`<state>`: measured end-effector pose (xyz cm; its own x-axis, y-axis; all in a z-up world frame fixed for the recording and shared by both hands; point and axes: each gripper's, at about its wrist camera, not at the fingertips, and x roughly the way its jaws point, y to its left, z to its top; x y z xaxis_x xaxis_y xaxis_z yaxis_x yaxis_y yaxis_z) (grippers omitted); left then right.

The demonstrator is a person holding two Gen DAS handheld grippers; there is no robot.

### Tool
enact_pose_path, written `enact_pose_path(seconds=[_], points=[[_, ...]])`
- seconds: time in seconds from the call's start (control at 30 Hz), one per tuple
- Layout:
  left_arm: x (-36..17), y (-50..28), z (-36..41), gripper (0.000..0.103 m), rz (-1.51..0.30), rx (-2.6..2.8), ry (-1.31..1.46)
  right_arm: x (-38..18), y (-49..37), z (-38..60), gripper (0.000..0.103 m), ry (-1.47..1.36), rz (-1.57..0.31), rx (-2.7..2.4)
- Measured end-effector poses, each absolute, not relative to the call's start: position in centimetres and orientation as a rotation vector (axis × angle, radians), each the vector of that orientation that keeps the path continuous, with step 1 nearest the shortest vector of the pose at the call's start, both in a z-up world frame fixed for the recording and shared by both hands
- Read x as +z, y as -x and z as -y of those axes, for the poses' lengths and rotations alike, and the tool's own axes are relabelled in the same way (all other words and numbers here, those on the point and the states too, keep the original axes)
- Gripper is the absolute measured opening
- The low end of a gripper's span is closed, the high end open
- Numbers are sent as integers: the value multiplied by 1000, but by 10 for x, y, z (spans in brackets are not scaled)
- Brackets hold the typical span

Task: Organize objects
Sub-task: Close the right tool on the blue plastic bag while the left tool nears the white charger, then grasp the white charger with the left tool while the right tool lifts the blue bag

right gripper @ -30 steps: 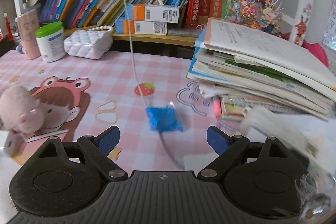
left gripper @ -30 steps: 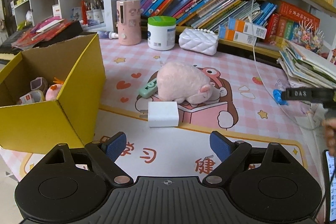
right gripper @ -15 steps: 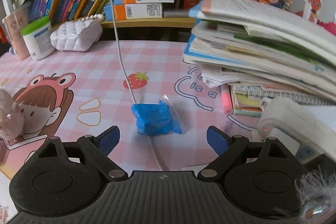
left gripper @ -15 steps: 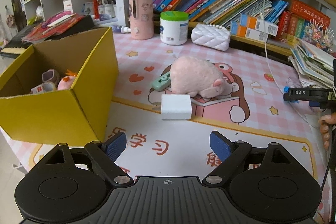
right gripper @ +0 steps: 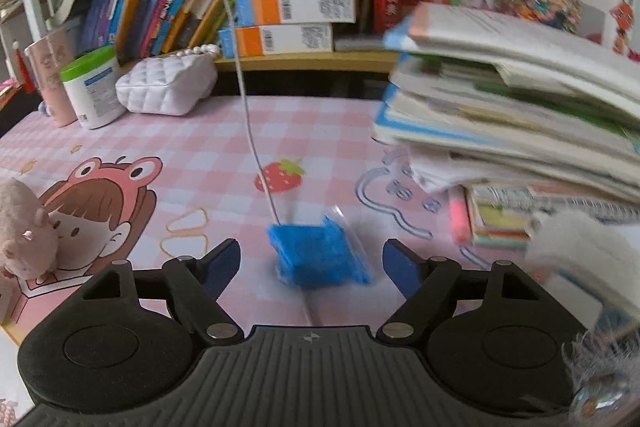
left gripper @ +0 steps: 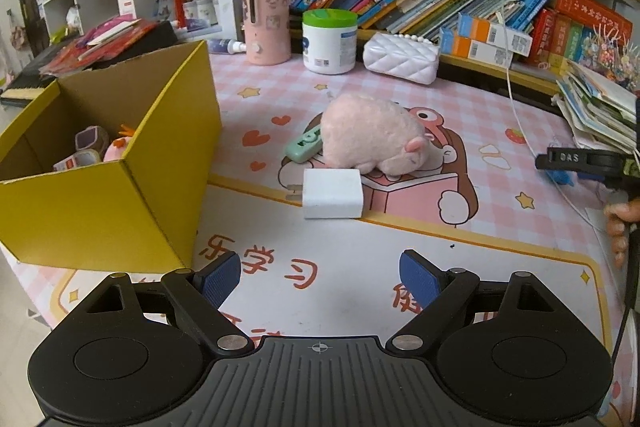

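The right gripper has been brought down over the blue packet, which now lies between its jaws, just narrowed but not yet touching, so a grasp seems imminent, while the left gripper is held wide and empty.

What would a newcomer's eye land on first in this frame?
Probably the yellow cardboard box standing open at the left of the pink mat, and the pink plush toy lying mid-mat behind a white charger block. Next, the blue packet between the right hand-held gripper fingers.

pink plush beside white charger
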<state>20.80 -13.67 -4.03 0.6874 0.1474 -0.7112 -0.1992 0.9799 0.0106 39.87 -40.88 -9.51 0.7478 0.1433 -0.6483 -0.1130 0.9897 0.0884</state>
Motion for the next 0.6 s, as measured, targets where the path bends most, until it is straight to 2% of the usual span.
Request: enact_pose_path(seconds=[0.03,0.07,0.1,0.17,0.2,0.23,0.6], points=[[-41,-209,138,89,-789,191,65,-96,-401,408,63,-41,-717,143],[-41,-210,138,89,-789,188,63,-96,-404,408,58,-44,-727,140],[-41,-211,139,89,-788,185,61,-97,-406,409,48,-50,-739,134],[-42,-214,140,89,-787,180,62,-99,-406,412,38,-71,-745,127],[-42,-216,141,89,-784,178,63,-98,-405,414,24,-84,-743,126],[-42,-218,141,89,-779,179,63,-98,-404,416,21,-97,-748,132],[-59,-268,136,88,-756,221,79,-49,-357,419,21,-160,-592,166]])
